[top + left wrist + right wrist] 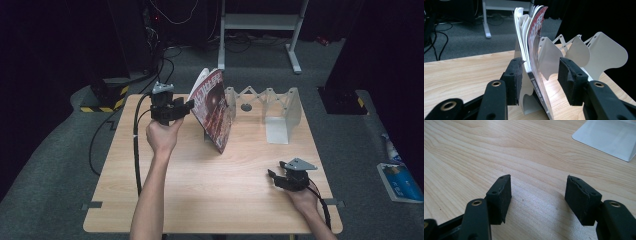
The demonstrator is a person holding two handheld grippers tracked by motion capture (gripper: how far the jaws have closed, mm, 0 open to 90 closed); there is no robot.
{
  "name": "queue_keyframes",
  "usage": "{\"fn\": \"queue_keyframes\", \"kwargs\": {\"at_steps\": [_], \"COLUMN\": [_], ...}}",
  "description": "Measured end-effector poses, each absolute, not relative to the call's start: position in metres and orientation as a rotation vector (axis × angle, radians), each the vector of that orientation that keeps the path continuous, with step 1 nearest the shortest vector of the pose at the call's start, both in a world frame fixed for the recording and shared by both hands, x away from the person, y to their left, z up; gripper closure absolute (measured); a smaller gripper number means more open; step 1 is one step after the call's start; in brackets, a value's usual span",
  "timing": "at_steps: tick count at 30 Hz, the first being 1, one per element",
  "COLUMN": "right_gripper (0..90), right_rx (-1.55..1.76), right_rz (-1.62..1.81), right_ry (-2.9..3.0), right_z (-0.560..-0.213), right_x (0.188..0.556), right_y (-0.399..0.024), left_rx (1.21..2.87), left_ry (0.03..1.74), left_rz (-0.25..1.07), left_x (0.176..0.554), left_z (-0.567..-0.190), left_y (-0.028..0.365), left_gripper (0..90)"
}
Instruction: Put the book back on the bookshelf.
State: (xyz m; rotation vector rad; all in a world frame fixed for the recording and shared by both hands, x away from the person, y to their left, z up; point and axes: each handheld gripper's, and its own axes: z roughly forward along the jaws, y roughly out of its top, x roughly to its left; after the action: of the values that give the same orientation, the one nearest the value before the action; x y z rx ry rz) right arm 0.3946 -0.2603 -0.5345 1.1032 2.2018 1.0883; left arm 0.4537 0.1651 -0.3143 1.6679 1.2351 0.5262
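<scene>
A red-covered magazine stands tilted on the wooden table, leaning at the left end of a white folding metal rack. My left gripper is open at the magazine's left edge. In the left gripper view the magazine stands between the wide-apart jaws of that gripper. The left pad lies close against its white pages; the right pad is apart from the cover. The rack's dividers rise behind. My right gripper rests low on the table near the front right, open over bare wood.
The rack's flat base plate lies ahead of the right gripper. Beyond the table stand a white metal frame, floor cables and a yellow-black striped block. A blue-and-white packet lies on the floor at right.
</scene>
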Motion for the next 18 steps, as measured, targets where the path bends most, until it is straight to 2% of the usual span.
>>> {"fn": "queue_keyframes", "kwargs": {"at_steps": [18], "right_gripper": [37.7], "right_rx": [1.105], "right_rz": [1.087], "right_ry": [2.2], "right_z": [-0.534], "right_x": [0.394], "right_y": [-0.26], "left_rx": [1.62], "left_ry": [1.231], "left_rz": [0.555], "left_x": [0.424], "left_z": [-0.302], "left_y": [0.193], "left_gripper": [54.4]}}
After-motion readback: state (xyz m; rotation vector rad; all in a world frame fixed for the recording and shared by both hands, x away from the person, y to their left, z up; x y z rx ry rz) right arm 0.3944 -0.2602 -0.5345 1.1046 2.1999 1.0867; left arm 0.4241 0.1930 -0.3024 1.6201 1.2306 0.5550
